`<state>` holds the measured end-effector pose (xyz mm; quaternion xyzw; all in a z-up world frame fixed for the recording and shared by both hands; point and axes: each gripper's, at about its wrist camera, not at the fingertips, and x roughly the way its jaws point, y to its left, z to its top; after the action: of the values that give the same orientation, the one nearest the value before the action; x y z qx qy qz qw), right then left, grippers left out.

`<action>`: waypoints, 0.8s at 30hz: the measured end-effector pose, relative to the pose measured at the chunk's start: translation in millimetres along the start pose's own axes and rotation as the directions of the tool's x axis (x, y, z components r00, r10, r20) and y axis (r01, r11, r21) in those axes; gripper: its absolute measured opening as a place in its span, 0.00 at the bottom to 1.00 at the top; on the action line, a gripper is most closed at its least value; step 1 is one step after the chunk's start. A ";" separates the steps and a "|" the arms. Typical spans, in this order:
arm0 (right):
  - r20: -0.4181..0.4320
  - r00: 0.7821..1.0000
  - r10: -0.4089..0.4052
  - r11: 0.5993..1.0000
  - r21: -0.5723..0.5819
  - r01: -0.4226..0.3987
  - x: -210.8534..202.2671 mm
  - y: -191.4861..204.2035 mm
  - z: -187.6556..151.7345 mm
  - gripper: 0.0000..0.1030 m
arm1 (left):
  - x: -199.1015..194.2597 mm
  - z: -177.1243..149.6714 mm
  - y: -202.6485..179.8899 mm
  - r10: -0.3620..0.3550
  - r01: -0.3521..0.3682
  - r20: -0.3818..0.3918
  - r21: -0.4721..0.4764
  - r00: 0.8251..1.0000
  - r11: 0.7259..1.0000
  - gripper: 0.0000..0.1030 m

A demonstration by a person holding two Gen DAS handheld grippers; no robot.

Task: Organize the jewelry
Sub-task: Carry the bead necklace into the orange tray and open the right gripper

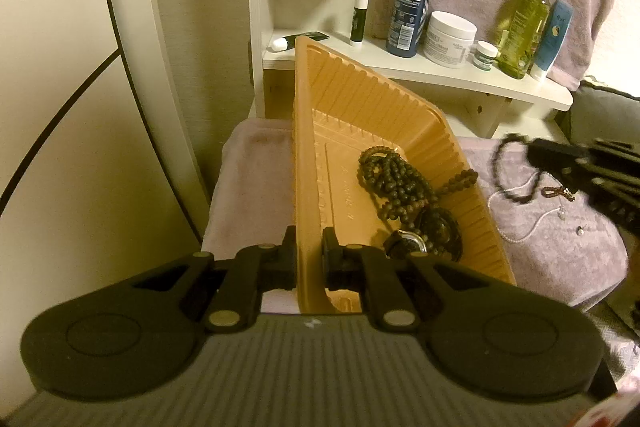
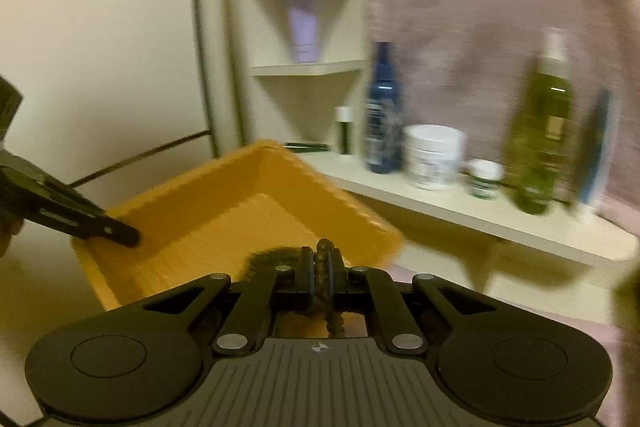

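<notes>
Sorting partway done: our left gripper [image 1: 310,251] clamps the near wall of the ribbed orange plastic tray [image 1: 360,107], and our right gripper [image 2: 323,275] is pinched on a dark beaded strand [image 2: 325,259].
Inside the tray lies a heap of dark bead necklaces [image 1: 400,183]; right of it, a white pearl string [image 1: 532,227] and small earrings [image 1: 580,229] remain on the mauve towel [image 1: 560,259].

I have the tray [image 1: 352,115] tilted up on the towel-covered surface [image 1: 560,243], its near wall pinched in my left hand-held gripper [image 1: 310,255], with a heap of beads [image 1: 396,183] in its lower corner. Right of the tray, loose chains [image 1: 532,223] lie on the towel. Behind it, the shelf [image 1: 460,75] carries bottles and jars in a row.
</notes>
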<state>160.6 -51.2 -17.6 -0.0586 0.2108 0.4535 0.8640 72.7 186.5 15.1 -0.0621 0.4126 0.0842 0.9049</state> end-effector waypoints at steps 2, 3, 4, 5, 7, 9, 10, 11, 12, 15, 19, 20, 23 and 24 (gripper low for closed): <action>-0.004 0.999 0.033 0.999 -0.008 -0.033 12.8 10.8 2.5 0.06 | 0.2 0.2 -0.1 -0.002 0.002 0.000 -0.001 1.000 1.000 0.10; -0.007 0.999 0.051 0.999 -0.012 -0.051 19.3 16.5 3.9 0.06 | 0.3 0.3 -0.5 -0.002 0.002 0.000 -0.001 1.000 1.000 0.10; -0.010 0.998 0.069 0.998 -0.016 -0.069 25.6 22.1 5.0 0.06 | 0.3 0.2 -0.9 -0.001 0.001 0.000 0.001 1.000 1.000 0.10; -0.013 0.997 0.082 0.996 -0.020 -0.082 31.5 27.3 5.5 0.06 | 0.1 0.1 -0.1 -0.002 0.002 0.000 0.002 1.000 1.000 0.10; -0.021 0.993 0.113 0.993 -0.023 -0.113 40.4 34.2 4.5 0.06 | 0.2 0.7 0.0 -0.003 0.003 -0.001 0.002 1.000 1.000 0.10; -0.020 0.991 0.135 0.991 -0.023 -0.135 47.0 39.0 3.0 0.06 | 0.3 0.7 0.4 -0.003 0.003 -0.001 0.002 1.000 1.000 0.10; -0.026 0.989 0.144 0.989 -0.026 -0.144 50.9 41.0 1.7 0.06 | 0.4 0.8 0.8 -0.003 0.003 -0.001 0.001 1.000 1.000 0.10; -0.040 0.988 0.150 0.988 -0.027 -0.151 55.2 42.9 0.5 0.06 | 0.3 0.7 0.5 -0.003 0.003 -0.001 0.002 1.000 1.000 0.10; -0.056 0.988 0.145 0.989 -0.031 -0.147 59.1 44.5 -1.2 0.06 | 0.3 0.9 0.5 -0.003 0.003 -0.001 0.001 1.000 1.000 0.10; -0.067 0.988 0.136 0.990 -0.034 -0.139 61.6 43.9 -7.0 0.14 | 0.4 0.6 0.4 -0.003 0.003 0.000 0.001 1.000 1.000 0.10; -0.053 0.992 0.118 0.993 -0.017 -0.119 51.7 35.6 -12.3 0.45 | 0.9 0.4 0.5 -0.005 0.005 0.000 -0.001 1.000 1.000 0.10; -0.054 0.993 0.106 0.994 -0.017 -0.107 48.8 33.5 -13.0 0.45 | 0.6 0.3 0.7 -0.006 0.006 0.000 -0.001 1.000 1.000 0.10; -0.041 0.998 0.046 0.999 -0.019 -0.047 35.5 24.8 -17.6 0.45 | 0.6 -0.2 0.9 -0.005 0.005 0.001 -0.002 1.000 1.000 0.10; -0.037 0.999 0.024 1.000 -0.014 -0.025 29.8 20.6 -19.8 0.45 | 0.7 -0.2 0.9 -0.004 0.004 0.001 -0.001 1.000 1.000 0.10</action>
<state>152.7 -22.4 -46.0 -0.0705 0.2243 0.4644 0.8538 72.8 187.5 14.4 -0.0636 0.4120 0.0826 0.9052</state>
